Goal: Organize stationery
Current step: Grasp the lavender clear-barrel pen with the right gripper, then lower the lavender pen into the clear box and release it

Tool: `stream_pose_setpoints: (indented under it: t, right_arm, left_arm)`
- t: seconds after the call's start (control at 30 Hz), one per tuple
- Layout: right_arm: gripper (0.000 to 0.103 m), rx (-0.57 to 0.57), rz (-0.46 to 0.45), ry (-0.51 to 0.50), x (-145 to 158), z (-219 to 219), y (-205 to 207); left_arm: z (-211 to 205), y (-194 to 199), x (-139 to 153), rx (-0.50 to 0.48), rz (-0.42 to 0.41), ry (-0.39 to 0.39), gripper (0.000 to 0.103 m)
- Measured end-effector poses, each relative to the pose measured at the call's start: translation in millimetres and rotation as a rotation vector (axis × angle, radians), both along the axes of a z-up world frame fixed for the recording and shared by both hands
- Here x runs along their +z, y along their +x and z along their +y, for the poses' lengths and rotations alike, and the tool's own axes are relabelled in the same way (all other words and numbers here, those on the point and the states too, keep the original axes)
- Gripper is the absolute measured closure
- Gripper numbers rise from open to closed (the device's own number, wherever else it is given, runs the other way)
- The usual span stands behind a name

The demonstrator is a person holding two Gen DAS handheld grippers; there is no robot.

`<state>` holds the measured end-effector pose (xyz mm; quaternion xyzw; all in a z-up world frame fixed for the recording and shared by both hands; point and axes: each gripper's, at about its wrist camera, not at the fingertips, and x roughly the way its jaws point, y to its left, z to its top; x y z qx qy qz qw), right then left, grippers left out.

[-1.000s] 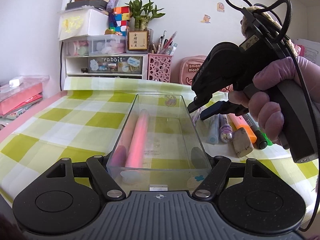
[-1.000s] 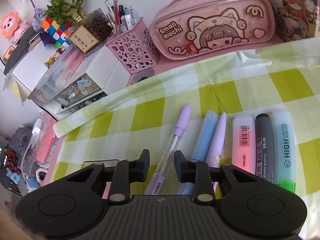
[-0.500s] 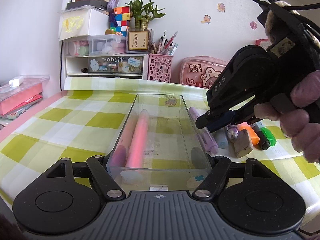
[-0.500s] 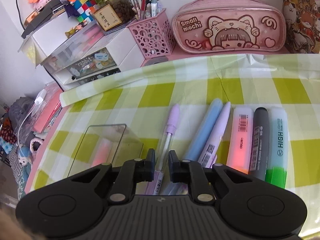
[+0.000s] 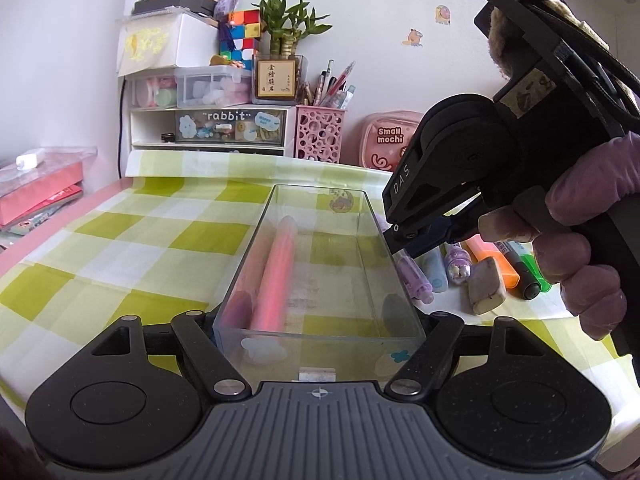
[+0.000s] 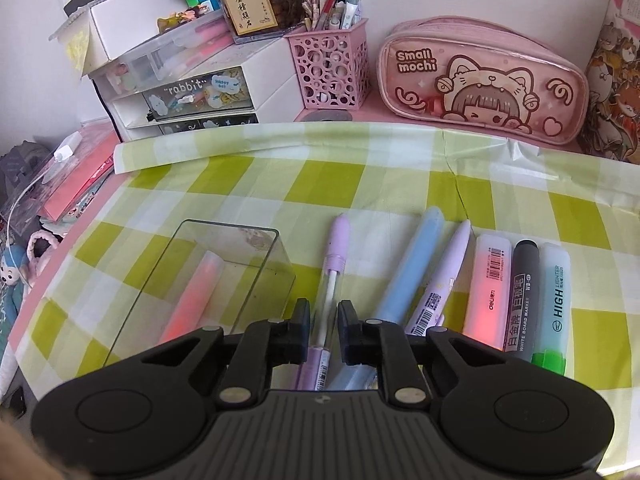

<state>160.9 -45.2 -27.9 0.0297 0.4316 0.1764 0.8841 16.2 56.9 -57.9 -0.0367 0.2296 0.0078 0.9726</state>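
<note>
Both grippers differ from a second ago: my right gripper has closed its jaws on the lilac pen beside the clear tray on the table; my left gripper, jaws just widening slightly, clasps that tray's near end.

White wall behind, dotted with small stickers. Pink desk under a green-and-white checked cloth. At the back, white drawer unit, pink mesh pen holder, potted bamboo, pink pencil case. Soft daylight.
</note>
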Motion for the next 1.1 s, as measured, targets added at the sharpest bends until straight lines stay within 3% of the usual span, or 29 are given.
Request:
stream_pose_setpoints:
  t: [0.43,0.63,0.8,1.1]
  right_arm:
    - [0.089,-0.146,0.046,0.346,8,-56,-10]
    - [0.089,-0.125,0.037,0.479,31,-70,-23]
    - [0.089,-0.038,0.115,0.5,31,-45,-27]
    - [0.089,-0.064,0.166,0.428,22,-18,-17]
  left_arm:
    - [4,1,-3,-0.001,-0.034,-0.04,0.029]
    - [3,1,-3,-0.002,-0.036,-0.032,0.029]
    - [3,1,-3,-0.003,-0.035,-0.029,0.029]
    - [2,0,-4,-0.003,-0.034,-0.021,0.028]
